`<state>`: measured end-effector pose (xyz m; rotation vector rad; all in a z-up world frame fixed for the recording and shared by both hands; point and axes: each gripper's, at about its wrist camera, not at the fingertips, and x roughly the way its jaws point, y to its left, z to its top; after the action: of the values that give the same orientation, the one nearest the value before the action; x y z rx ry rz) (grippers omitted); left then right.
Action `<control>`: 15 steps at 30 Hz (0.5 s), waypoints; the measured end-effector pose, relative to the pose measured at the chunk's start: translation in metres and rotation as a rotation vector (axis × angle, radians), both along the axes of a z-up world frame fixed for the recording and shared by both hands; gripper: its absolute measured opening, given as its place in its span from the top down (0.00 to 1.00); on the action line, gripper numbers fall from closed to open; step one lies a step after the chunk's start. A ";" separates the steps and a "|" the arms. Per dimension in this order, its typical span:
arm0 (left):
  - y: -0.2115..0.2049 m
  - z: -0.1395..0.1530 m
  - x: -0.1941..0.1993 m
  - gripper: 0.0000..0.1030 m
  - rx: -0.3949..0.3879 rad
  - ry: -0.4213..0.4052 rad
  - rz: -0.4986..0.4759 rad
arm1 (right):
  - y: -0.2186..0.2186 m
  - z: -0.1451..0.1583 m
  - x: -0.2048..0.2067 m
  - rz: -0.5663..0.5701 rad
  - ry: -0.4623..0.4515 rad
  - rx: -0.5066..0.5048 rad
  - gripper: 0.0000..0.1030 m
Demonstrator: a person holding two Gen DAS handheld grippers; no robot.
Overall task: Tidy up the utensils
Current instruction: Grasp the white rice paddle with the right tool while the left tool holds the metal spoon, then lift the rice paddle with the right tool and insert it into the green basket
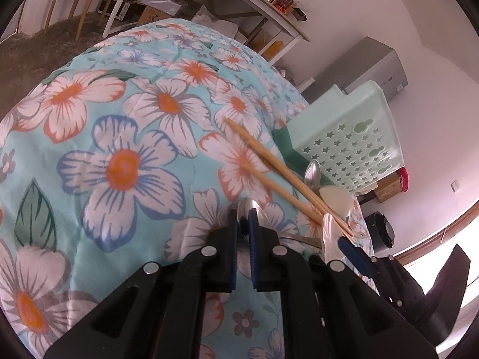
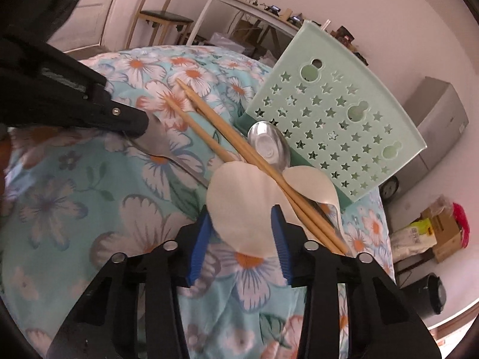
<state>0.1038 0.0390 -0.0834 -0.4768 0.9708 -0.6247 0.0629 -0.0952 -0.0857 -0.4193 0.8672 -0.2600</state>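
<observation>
On the flowered cloth lie two pale wooden chopsticks point(image 2: 239, 146), two shiny metal spoons point(image 2: 271, 146), one of them at the left gripper, two cream-white ceramic soup spoons point(image 2: 242, 206), and one mint-green plastic holder point(image 2: 332, 113) pierced with star-shaped holes.

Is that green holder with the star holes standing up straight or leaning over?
Leaning. The green utensil holder tilts at a slant on the flowered cloth, its star-pierced face angled upward, with a metal spoon lying against its lower edge.
</observation>
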 end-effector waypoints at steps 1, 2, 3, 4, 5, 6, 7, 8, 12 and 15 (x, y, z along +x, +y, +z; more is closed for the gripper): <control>0.000 0.000 0.000 0.94 -0.002 0.000 0.000 | 0.001 0.000 0.001 -0.003 -0.002 -0.001 0.77; 0.001 0.000 -0.001 0.94 -0.003 0.000 0.001 | 0.003 0.000 0.002 -0.011 -0.003 -0.010 0.88; 0.000 0.000 0.000 0.94 -0.004 0.000 0.002 | 0.005 0.000 0.000 -0.017 -0.011 -0.020 0.90; 0.001 0.000 -0.001 0.94 -0.003 0.000 0.002 | 0.005 0.002 -0.001 -0.019 -0.023 -0.020 0.91; 0.001 0.000 -0.001 0.94 -0.004 -0.001 0.002 | 0.005 0.004 -0.003 -0.021 -0.036 -0.018 0.92; 0.000 0.000 -0.001 0.94 -0.003 -0.001 0.003 | 0.004 0.007 -0.004 -0.023 -0.043 -0.014 0.93; 0.000 0.000 -0.001 0.94 -0.003 -0.001 0.002 | 0.003 0.011 -0.006 -0.026 -0.055 -0.004 0.93; 0.000 0.000 -0.001 0.94 -0.001 -0.001 0.003 | 0.004 0.016 -0.009 -0.030 -0.068 0.003 0.94; 0.001 0.003 -0.003 0.95 0.003 -0.014 0.007 | -0.003 0.041 -0.024 -0.061 -0.134 0.054 0.96; 0.002 0.009 -0.009 0.95 0.015 -0.040 0.007 | -0.016 0.065 -0.039 -0.100 -0.194 0.136 0.97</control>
<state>0.0952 0.0413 -0.0745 -0.4527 0.9347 -0.6182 0.0238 -0.1113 -0.0207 -0.2208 0.7114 -0.3260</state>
